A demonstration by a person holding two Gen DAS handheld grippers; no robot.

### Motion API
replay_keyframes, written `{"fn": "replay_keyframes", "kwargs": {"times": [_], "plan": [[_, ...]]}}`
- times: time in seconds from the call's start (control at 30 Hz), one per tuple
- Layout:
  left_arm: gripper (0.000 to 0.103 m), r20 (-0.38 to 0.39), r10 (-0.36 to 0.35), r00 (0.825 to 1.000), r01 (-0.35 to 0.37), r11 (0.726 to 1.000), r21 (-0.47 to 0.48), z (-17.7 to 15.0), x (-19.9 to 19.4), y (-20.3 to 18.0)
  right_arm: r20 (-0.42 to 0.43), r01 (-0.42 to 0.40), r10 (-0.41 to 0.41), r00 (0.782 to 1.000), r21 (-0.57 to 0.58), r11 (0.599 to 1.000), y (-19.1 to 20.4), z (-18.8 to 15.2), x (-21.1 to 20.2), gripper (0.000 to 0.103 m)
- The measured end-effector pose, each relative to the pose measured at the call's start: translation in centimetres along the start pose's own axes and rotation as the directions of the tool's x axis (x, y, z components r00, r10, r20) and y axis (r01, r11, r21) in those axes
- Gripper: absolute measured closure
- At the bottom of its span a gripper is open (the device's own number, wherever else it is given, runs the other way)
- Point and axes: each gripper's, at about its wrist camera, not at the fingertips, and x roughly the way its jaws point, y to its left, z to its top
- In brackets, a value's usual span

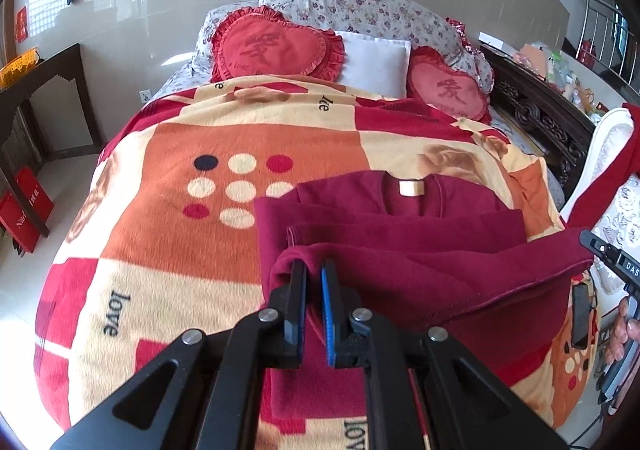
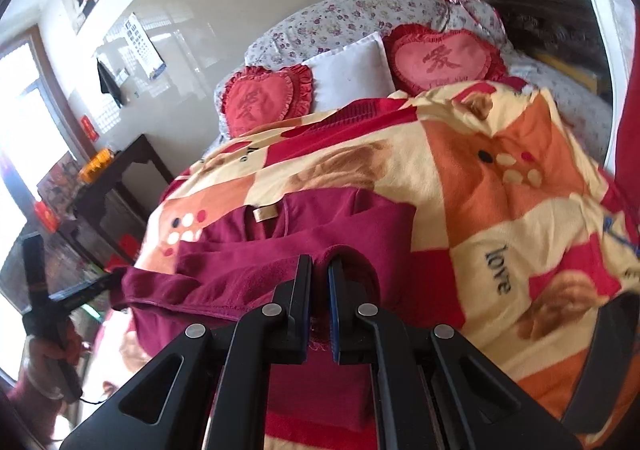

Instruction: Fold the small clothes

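Note:
A dark red garment (image 1: 420,250) lies partly folded on the patterned blanket (image 1: 180,209), its collar with a beige label (image 1: 412,188) pointing toward the pillows. My left gripper (image 1: 314,268) is shut on the garment's lifted bottom edge at its left corner. In the right wrist view my right gripper (image 2: 320,264) is shut on the same garment (image 2: 304,250) at its right corner, the hem raised above the blanket (image 2: 500,209). The label (image 2: 268,213) shows there too. Each view shows the other gripper at its edge, the right one (image 1: 612,270) and the left one (image 2: 80,290).
Two red heart cushions (image 1: 276,45) (image 1: 448,89) and a white pillow (image 1: 376,61) lie at the bed's head. A dark wooden table (image 1: 36,105) stands left of the bed. A carved dark bench (image 1: 540,109) and a white chair (image 1: 612,153) with red cloth stand right.

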Motion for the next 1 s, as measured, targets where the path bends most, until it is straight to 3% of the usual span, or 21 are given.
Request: {"fn": "replay_keyframes", "kwargs": {"times": [0.4, 0.63, 0.83, 0.87, 0.9, 0.97, 1.0], "plan": [[0.096, -0.057, 0.041, 0.998, -0.041, 0.999, 0.007, 3.5, 6.8, -0.2, -0.037, 0.067, -0.066, 0.997, 0.035, 0.997, -1.7, 3.1, 6.4, 0.103], [0.096, -0.115, 0.045, 0.992, -0.051, 0.997, -0.05, 4.2, 11.3, 1.0, -0.078, 0.083, -0.078, 0.994, 0.058, 0.995, -2.9, 4.0, 10.3, 0.103], [0.092, -0.117, 0.02, 0.993, -0.033, 0.994, -0.104, 5.0, 13.2, 1.7, -0.15, 0.078, -0.06, 0.987, 0.117, 0.99, -4.5, 5.4, 13.7, 0.103], [0.084, -0.12, 0.005, 0.993, -0.02, 0.992, -0.122, 5.3, 13.2, 2.0, -0.158, 0.079, -0.059, 0.986, 0.123, 0.989, -4.5, 5.6, 13.8, 0.103], [0.059, -0.117, 0.008, 0.993, -0.023, 0.992, -0.126, 5.4, 13.0, 2.1, -0.152, 0.074, -0.054, 0.987, 0.129, 0.989, -4.5, 5.8, 13.4, 0.103], [0.032, -0.076, 0.003, 0.997, -0.013, 0.991, -0.134, 5.7, 11.6, 2.4, -0.086, 0.091, -0.08, 0.993, 0.125, 0.988, -4.3, 6.2, 11.4, 0.089], [0.031, -0.055, -0.009, 0.998, 0.001, 0.99, -0.14, 5.8, 10.9, 2.6, -0.053, 0.098, -0.092, 0.994, 0.125, 0.987, -4.2, 6.2, 10.0, 0.087]]}}
